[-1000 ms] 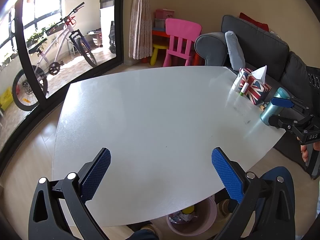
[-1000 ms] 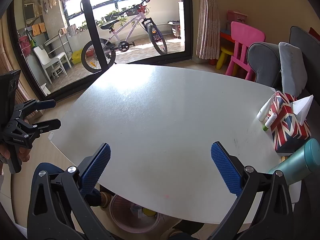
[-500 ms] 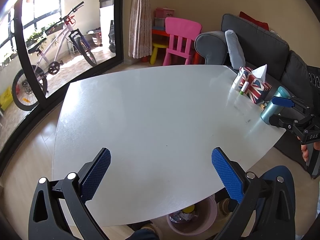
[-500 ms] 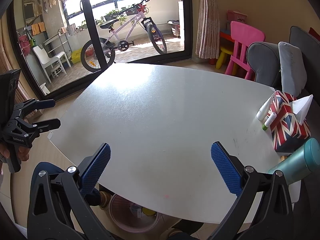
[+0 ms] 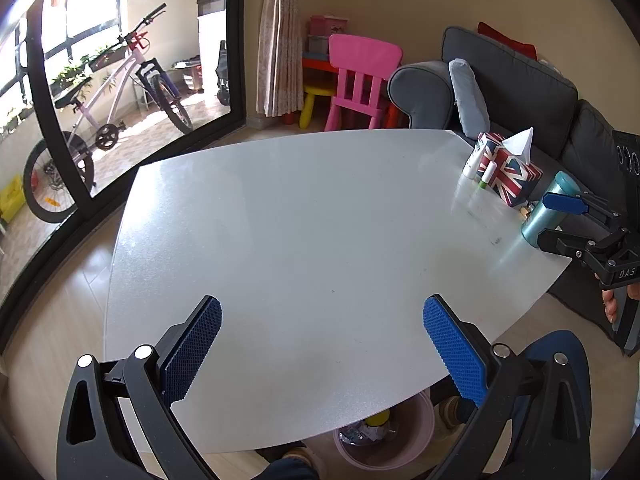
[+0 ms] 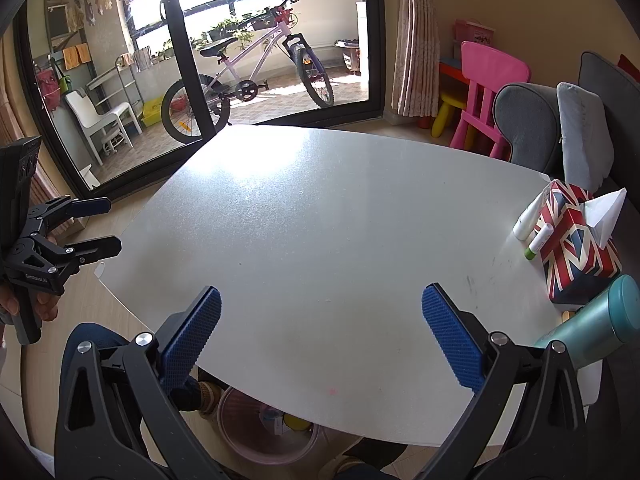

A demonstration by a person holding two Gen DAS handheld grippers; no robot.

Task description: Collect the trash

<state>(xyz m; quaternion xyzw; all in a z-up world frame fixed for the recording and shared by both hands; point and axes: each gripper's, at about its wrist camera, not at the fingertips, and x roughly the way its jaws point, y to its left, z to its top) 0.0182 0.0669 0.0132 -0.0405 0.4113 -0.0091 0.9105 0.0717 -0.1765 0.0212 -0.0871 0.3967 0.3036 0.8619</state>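
Trash sits in our pink bin (image 5: 416, 436) under the white table (image 5: 304, 216), apparently all collected; none shows on top. Left gripper (image 5: 320, 336) and right gripper (image 6: 320, 332) hover wide apart, empty.

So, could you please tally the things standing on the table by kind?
Tissue box: 1
Teal flask: 1
Small white tubes: 2
Total: 4
A small item sits between the box and the flask, too hidden to identify.
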